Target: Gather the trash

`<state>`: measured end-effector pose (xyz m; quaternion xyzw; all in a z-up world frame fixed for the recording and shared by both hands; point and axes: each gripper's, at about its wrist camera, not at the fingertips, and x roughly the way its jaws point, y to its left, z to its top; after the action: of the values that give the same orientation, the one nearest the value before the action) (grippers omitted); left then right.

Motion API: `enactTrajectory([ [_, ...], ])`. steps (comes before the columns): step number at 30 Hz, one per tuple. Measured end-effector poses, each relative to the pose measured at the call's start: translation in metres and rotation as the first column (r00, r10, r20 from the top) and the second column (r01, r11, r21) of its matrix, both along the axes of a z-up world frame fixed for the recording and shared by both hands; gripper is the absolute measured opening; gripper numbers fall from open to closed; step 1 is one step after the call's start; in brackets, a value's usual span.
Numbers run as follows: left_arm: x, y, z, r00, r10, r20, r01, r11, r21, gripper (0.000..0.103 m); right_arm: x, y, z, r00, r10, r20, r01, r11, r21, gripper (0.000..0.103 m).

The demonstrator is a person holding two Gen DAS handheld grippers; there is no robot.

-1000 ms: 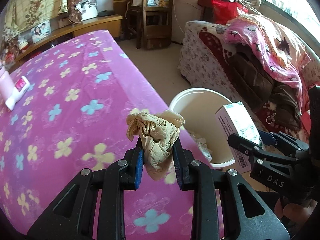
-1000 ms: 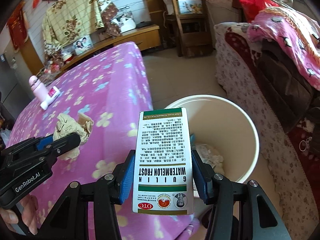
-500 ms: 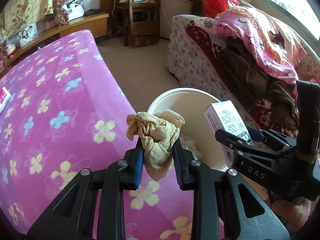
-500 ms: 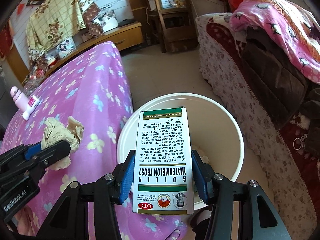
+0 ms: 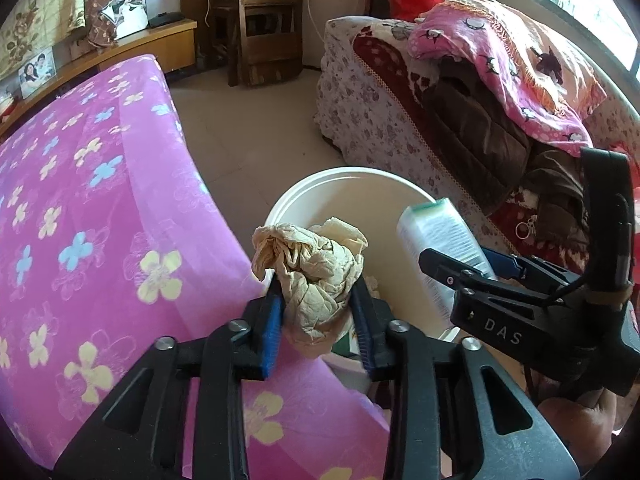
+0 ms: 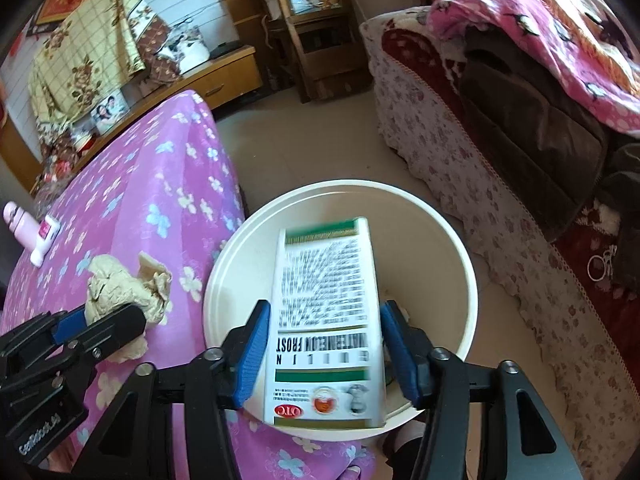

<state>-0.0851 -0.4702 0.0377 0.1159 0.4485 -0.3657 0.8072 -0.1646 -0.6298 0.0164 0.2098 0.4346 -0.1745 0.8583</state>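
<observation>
My left gripper (image 5: 318, 320) is shut on a crumpled beige paper wad (image 5: 312, 268), held at the near rim of the white trash bucket (image 5: 344, 176). The wad also shows in the right wrist view (image 6: 120, 288), beside the bucket (image 6: 472, 280). My right gripper (image 6: 324, 356) has its jaws spread slightly; the white and green medicine box (image 6: 326, 320) sits between them, blurred and tilting over the bucket's mouth. There is a gap at the blue pads, so the hold looks loosened. The box also shows in the left wrist view (image 5: 440, 236).
A table with a pink flowered cloth (image 5: 80, 200) lies left of the bucket. A pink bottle and small white-pink item (image 6: 36, 236) lie on it. A sofa piled with blankets (image 5: 480, 100) stands right. Wooden shelf (image 5: 264, 20) at the back.
Both grippers moved right, toward the bucket. The right jaws have spread a little and the box has tilted and blurred. The wad now hangs at the bucket's rim instead of over the table.
</observation>
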Motion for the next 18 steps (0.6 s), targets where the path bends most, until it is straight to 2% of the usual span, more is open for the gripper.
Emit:
enactTrajectory([
  [1,0.0,0.0,0.0,1.0,0.001,0.002,-0.001,1.0,-0.007,0.049,-0.001,-0.003,-0.001,1.0,-0.013,-0.001,0.013,1.0,0.001,0.069],
  [3,0.0,0.002,0.002,1.0,0.012,0.005,-0.012,0.999,-0.042,0.064,-0.003,-0.005,0.001,1.0,-0.028,0.008,0.028,1.0,0.009,0.07],
  [6,0.0,0.005,0.005,1.0,0.027,0.012,-0.026,0.997,-0.072,0.073,-0.007,-0.007,0.003,0.999,-0.04,0.02,0.039,0.999,0.005,0.07],
  [12,-0.002,0.015,0.01,0.998,0.063,0.027,-0.061,0.996,-0.066,0.074,-0.013,0.001,0.006,0.999,-0.036,0.033,0.036,0.999,-0.001,0.07],
  [18,-0.016,0.045,0.022,0.99,0.117,0.077,-0.111,0.991,-0.069,0.074,-0.028,0.021,0.032,0.995,-0.052,0.081,0.061,0.992,-0.111,0.072],
])
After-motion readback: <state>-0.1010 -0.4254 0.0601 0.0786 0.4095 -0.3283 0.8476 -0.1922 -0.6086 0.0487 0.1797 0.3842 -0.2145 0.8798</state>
